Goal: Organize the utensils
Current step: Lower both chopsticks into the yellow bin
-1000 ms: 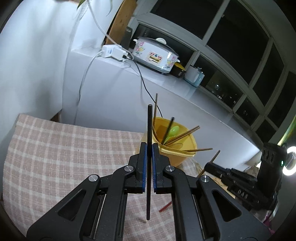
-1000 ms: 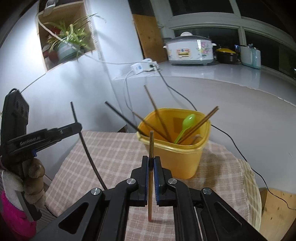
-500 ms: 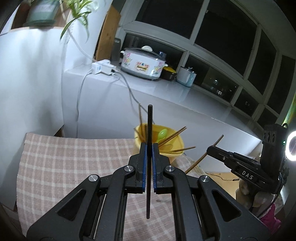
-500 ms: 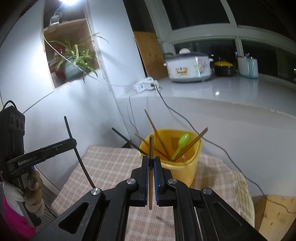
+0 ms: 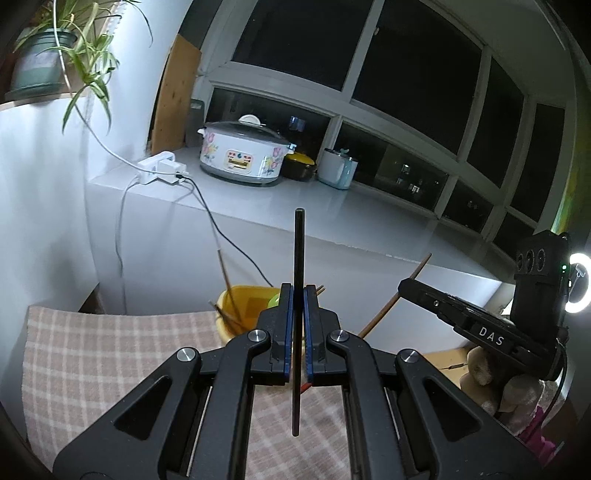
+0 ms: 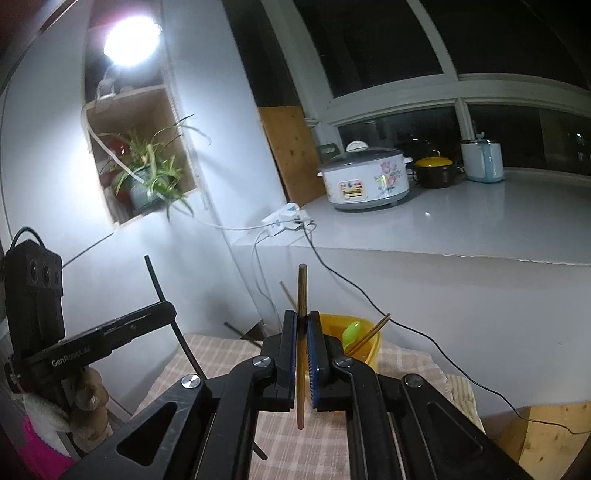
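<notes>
Checked cloth (image 5: 110, 354); white counter (image 5: 332, 206)

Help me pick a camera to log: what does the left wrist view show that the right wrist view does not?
Left wrist only: the left gripper shut on a black chopstick, and a ring light.
Right wrist only: the right gripper shut on a brown chopstick, and a bright lamp.
Both: the yellow container on the checked cloth, and the rice cooker.
</notes>
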